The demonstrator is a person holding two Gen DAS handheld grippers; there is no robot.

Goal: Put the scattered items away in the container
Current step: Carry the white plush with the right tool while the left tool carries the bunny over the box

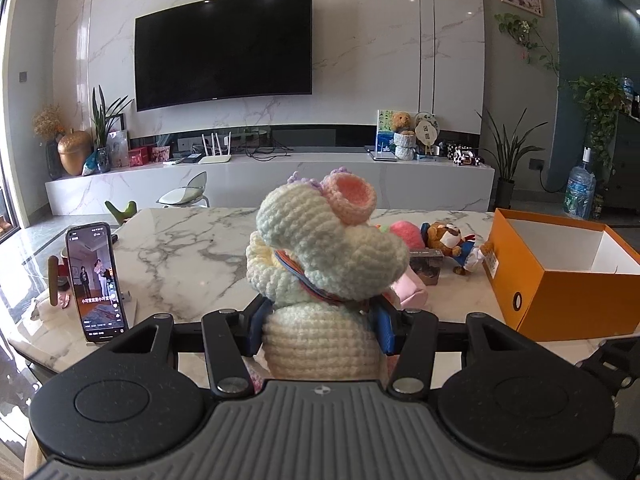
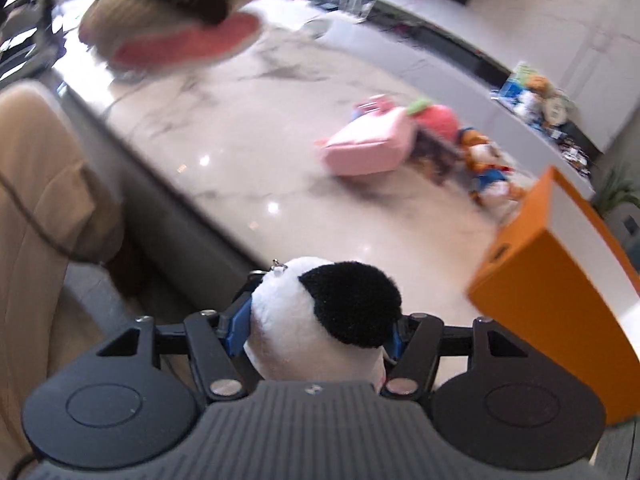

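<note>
While left gripper pinches crochet doll above desk, my right gripper clamps panda plush; carrying step, next needs both over orange box, then release.

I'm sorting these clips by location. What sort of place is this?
Most likely a home living room: a wall-mounted TV above a long marble console, houseplants, and a marble table.

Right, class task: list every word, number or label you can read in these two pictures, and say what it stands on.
Phone screen: Chinese caption, too small to read.
Orange box: side sticker, too small.
Water bottle label: blurred.
Right wrist view: nothing legible.
</note>
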